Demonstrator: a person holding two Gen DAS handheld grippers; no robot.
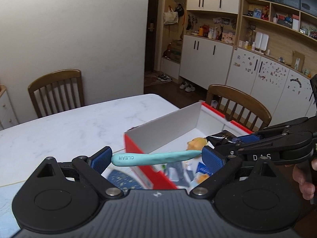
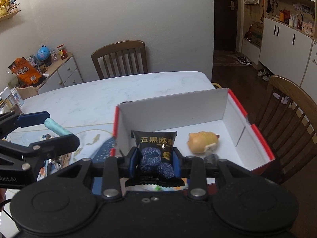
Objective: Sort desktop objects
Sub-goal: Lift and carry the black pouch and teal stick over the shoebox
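A red cardboard box with white inside (image 1: 170, 127) (image 2: 233, 107) stands on the white marble table. A tan toy animal (image 2: 203, 142) (image 1: 197, 143) lies inside it. My left gripper (image 1: 156, 156) holds a light blue "CLEAN" stick (image 1: 156, 157) lengthwise between its blue pads, above the box's near left corner; the stick's end also shows in the right wrist view (image 2: 56, 129). My right gripper (image 2: 155, 159) is shut on a black snack packet (image 2: 156, 148) over the box's near edge; it also shows in the left wrist view (image 1: 233, 140).
Wooden chairs stand behind the table (image 2: 120, 59) and to the right of the box (image 2: 287, 115). Several packets and a dark blue patterned item (image 1: 124, 178) lie on the table below the grippers. A side cabinet with jars stands at the left (image 2: 49, 73).
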